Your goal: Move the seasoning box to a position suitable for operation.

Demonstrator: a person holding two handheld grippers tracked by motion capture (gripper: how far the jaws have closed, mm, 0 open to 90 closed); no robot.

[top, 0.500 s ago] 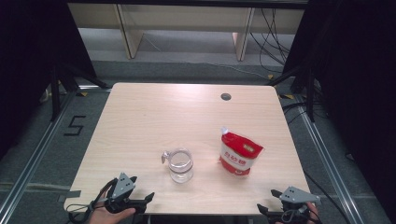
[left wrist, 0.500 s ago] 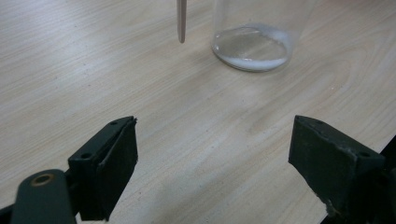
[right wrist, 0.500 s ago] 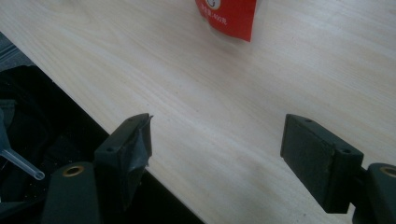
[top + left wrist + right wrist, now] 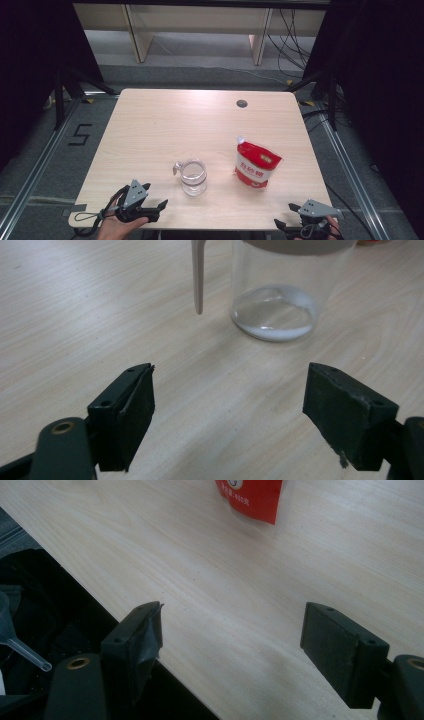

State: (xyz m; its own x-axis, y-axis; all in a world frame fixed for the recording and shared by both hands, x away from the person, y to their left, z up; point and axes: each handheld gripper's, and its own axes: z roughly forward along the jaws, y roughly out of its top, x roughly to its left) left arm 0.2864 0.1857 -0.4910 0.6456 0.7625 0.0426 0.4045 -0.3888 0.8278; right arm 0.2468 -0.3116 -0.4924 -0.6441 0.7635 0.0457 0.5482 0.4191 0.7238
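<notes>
My left claw (image 4: 150, 207) sits at the bench's (image 4: 165, 130) seven o'clock edge, jaws released with nothing between them. In the left gripper view the glass jar (image 4: 280, 295) stands just ahead, a thin layer of white powder on its bottom. My right claw (image 4: 290, 226) waits at five o'clock, also spread and empty, with the red pouch (image 4: 256, 165) up at its eleven o'clock.

I judge the step in hand to be reaching for both. To do it well, I would slide the left claw in level and square on the jar's body, avoiding the handle (image 4: 198, 275), and take the pouch low and gently so it stays upright.

Count: one jar, one pouch, two claws.
</notes>
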